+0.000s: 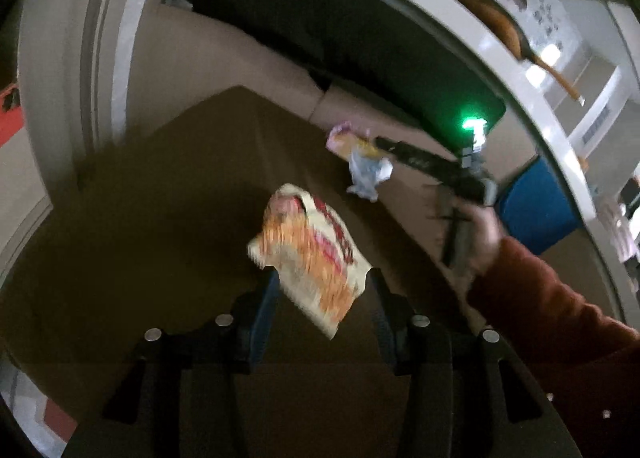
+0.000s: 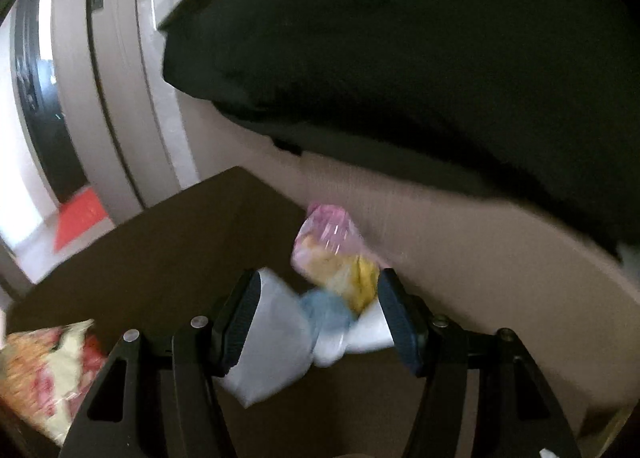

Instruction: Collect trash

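Both grippers hang over the open cardboard box (image 1: 168,186). My left gripper (image 1: 322,290) is open, and an orange, red and cream snack wrapper (image 1: 312,254) sits loose between its fingers, blurred by motion. It also shows at the lower left of the right wrist view (image 2: 44,374). My right gripper (image 2: 320,318) is open, with a crumpled white, blue, yellow and pink wrapper (image 2: 332,290) loose between its fingers. In the left wrist view the right gripper (image 1: 384,150) shows with that wrapper (image 1: 366,166) at its tip.
The box's tan flap (image 2: 460,242) rises behind the right gripper. A black bag or cloth (image 2: 400,58) lies beyond it. A white table edge (image 1: 440,18) curves above, a blue bin (image 1: 536,206) stands at the right, and a red mat (image 2: 80,214) lies on the floor.
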Tool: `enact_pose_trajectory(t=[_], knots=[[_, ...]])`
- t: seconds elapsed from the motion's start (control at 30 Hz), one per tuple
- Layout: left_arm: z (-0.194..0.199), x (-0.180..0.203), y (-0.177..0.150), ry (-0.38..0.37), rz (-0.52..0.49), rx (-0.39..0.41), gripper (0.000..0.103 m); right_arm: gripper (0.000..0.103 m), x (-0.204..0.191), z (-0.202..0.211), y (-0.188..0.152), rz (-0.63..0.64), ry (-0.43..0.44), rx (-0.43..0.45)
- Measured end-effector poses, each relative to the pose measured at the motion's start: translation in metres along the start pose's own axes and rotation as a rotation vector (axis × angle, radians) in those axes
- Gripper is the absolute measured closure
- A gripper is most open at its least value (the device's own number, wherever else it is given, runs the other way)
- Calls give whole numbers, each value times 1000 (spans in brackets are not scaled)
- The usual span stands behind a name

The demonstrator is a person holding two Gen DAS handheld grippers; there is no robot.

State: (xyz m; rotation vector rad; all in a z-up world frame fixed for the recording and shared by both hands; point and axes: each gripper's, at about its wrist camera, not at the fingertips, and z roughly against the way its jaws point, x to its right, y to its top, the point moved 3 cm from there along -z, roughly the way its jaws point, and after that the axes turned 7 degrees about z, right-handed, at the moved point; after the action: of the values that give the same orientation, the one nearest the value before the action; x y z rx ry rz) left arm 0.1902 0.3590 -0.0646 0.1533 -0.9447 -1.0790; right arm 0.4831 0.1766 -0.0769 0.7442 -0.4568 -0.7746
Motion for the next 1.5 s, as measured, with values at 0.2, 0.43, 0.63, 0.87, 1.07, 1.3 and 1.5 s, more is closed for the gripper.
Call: enact_pose_trajectory(t=[0.2, 0.43, 0.63, 0.87, 1.07, 1.3, 1.5], knots=[[9, -28, 22, 21, 88, 84, 57, 54, 3, -63, 18, 85, -50, -88], [-14, -44, 23, 49, 145, 66, 57, 55, 10, -80, 10, 151, -22, -148], [-37, -30, 21, 11, 153, 35, 57, 62, 17, -41, -17, 117, 105, -180], [-66, 14, 15, -16, 91, -18, 57, 70, 16, 27, -86, 12, 294, -237], [-101, 55, 14, -10, 7, -77, 56, 68, 36, 78, -130, -16, 179, -220], [-155, 76, 63, -9, 217, -76, 53, 52, 79, 137, -141, -125, 127, -56], [-214, 67, 112, 158, 423, 65, 52, 51, 98, 161, -150, -183, -7, 25]])
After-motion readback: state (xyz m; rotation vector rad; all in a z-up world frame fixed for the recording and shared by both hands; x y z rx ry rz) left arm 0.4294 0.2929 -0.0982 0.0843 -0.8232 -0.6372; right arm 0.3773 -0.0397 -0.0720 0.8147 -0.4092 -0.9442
